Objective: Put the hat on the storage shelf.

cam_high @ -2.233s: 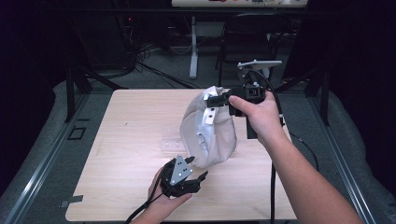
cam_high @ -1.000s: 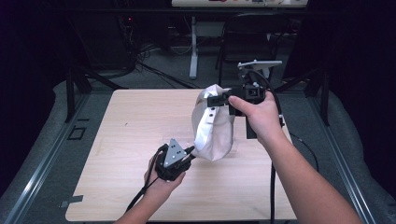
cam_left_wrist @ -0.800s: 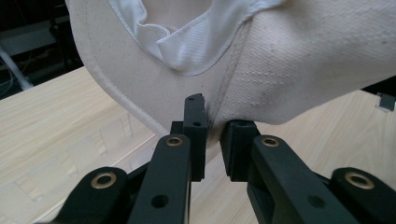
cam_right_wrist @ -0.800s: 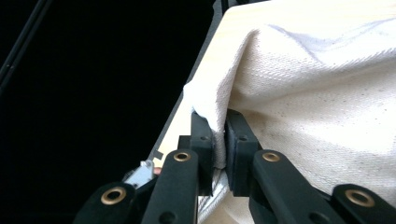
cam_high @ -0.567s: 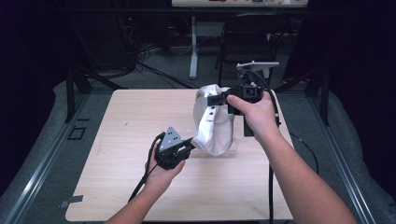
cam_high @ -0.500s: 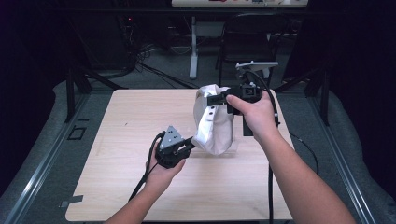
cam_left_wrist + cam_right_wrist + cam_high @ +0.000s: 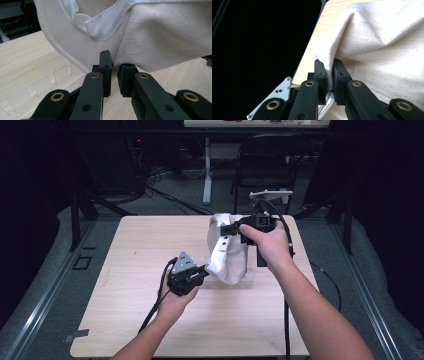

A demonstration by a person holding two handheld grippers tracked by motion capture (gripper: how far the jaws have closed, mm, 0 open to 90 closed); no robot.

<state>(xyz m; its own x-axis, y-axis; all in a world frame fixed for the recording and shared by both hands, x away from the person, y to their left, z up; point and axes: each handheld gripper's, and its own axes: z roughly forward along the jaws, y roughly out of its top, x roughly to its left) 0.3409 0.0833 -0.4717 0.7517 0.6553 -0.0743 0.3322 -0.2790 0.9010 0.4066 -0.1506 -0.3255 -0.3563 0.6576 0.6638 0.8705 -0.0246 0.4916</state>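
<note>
Table (image 7: 150,320): pale wood top, rectangular, standing on a grey floor in a dark room, with a black chair (image 7: 265,165) beyond its far edge. Right arm: forearm enters from the lower right and runs up and inward, wrist raised, hand (image 7: 267,242) wrapped round the right gripper (image 7: 227,231) above the far right part of the table; a black cable (image 7: 286,320) trails back along the forearm. Left arm: forearm enters from the bottom centre, hand (image 7: 172,300) cupped under the left gripper (image 7: 202,271), which bears a grey three-cornered plate and points right towards the cloth. Cloth bag (image 7: 227,255): off-white canvas, held up between the two grippers, sagging with its lower end at or near the tabletop (contact cannot be told); in the left gripper view the bag (image 7: 155,37) shows a stitched hem and an opening with white lining at top, contents not visible. Clear plastic stand (image 7: 37,85): slotted, see-through, lying on the table under the bag. Right gripper, in its own view: right gripper (image 7: 329,72) jaws nearly closed, pinching a fold of the bag (image 7: 382,50) near the table's edge. Left gripper, in its own view: left gripper (image 7: 115,70) jaws narrow, a seam of the bag caught in the slim gap between them.
</note>
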